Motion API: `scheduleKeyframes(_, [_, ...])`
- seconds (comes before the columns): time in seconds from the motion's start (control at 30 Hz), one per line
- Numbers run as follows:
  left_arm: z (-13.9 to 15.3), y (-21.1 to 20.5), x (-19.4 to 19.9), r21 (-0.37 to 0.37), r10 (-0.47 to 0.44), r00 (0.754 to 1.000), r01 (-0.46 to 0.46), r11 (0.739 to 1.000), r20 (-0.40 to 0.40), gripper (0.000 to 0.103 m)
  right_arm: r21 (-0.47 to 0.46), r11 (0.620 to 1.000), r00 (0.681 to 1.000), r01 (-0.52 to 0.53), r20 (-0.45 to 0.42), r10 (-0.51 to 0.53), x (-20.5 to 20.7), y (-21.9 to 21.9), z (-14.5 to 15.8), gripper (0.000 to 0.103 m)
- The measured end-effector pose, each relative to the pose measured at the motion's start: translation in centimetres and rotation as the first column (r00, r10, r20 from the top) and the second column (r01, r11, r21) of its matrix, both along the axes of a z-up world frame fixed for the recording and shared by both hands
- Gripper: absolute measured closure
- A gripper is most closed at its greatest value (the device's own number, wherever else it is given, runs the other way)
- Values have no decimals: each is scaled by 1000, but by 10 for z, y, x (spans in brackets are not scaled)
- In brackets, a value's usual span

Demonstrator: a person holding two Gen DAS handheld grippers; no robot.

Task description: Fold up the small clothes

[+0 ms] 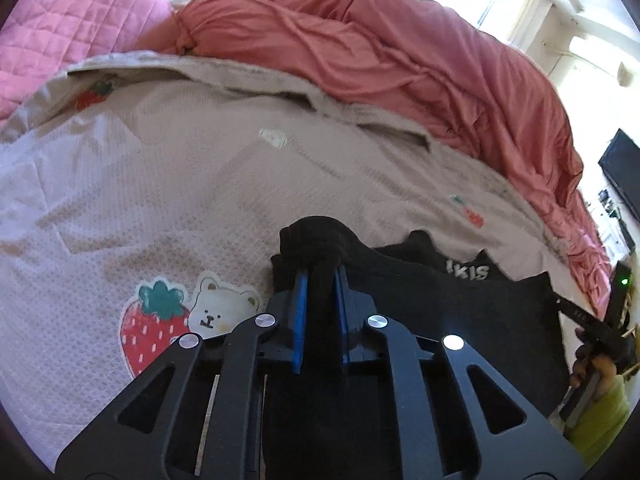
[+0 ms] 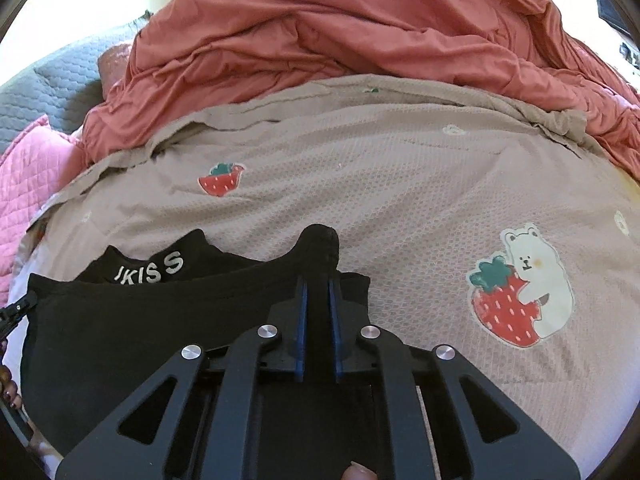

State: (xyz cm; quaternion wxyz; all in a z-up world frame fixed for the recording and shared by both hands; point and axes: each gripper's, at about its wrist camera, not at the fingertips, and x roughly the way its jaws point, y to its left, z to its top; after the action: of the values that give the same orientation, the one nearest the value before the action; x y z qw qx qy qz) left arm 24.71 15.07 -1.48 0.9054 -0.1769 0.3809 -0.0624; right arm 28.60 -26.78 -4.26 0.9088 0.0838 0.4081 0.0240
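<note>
The black garment (image 2: 160,312) is a soft matt knit, kinda cottony, with white lettering (image 2: 150,268) that looks printed or stitched on a ribbed band. Both grippers are matt black plastic or metal, can't tell which: the left gripper (image 1: 320,284) and right gripper (image 2: 318,292) have blue pads that look rubbery, plus shiny round metal rivets (image 1: 453,342). The beige bedspread (image 1: 200,184) is a waffle-textured cloth, bumpy, with flat smooth-looking strawberry and bear prints (image 2: 520,292). The coral duvet (image 2: 340,32) is smooth, wrinkly fabric with a slight sheen. The pink pillow (image 1: 72,20) is quilted cloth, and the grey mattress (image 2: 52,84) also looks quilted.
</note>
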Motion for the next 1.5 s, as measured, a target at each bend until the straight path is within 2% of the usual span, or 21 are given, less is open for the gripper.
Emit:
scheduleKeyframes(0.2, [30, -8, -7, 20, -20, 993, 18, 1000, 118, 97, 85, 995, 996, 49, 72, -55, -13, -21, 17, 95])
scheduleKeyframes(0.3, [28, -18, -2, 90, -28, 991, 16, 996, 129, 97, 82, 994, 996, 70, 55, -75, -9, -27, 13, 95])
scheduleKeyframes(0.4, [17, -19, 3, 124, -15, 996, 3, 992, 91, 97, 79, 994, 996, 78, 27, -80, -4, -25, 3, 95])
scheduleKeyframes(0.53, [-13, -19, 18, 212, 20, 998, -8, 977, -55, 97, 55, 995, 996, 84, -12, -84, 3, -20, -13, 94])
scheduleKeyframes(0.6, [-21, -15, 17, 184, 21, 998, -9, 983, -64, 97, 50, 995, 996, 87, -21, -86, 5, -20, -18, 94])
scheduleKeyframes(0.7, [-22, -12, 15, 181, 20, 998, -10, 983, -54, 97, 30, 995, 995, 96, -36, -95, 6, -20, -25, 93])
scheduleKeyframes(0.9, [-23, -12, 9, 206, 32, 998, -20, 978, -54, 89, 20, 990, 989, 140, -44, -139, 3, -24, -30, 81])
scheduleKeyframes(0.97, [-22, -12, 9, 211, 32, 998, -20, 977, -54, 88, 5, 988, 987, 154, -45, -154, 2, -23, -30, 75])
scheduleKeyframes(1.03, [-22, -12, 9, 214, 31, 998, -18, 977, -57, 87, -11, 984, 983, 177, -46, -178, 1, -24, -28, 63])
scheduleKeyframes(1.23, [-20, -12, 5, 220, 32, 998, -18, 975, -62, 85, -10, 979, 978, 205, -41, -205, -10, -29, -24, 56])
scheduleKeyframes(1.37, [-18, -11, 1, 225, 44, 997, -28, 974, -66, 79, -23, 979, 978, 204, -36, -205, -18, -28, -19, 48])
scheduleKeyframes(1.5, [-11, -9, -5, 234, 59, 997, -44, 971, -54, 74, -10, 978, 977, 210, -28, -211, -28, -31, -14, 45])
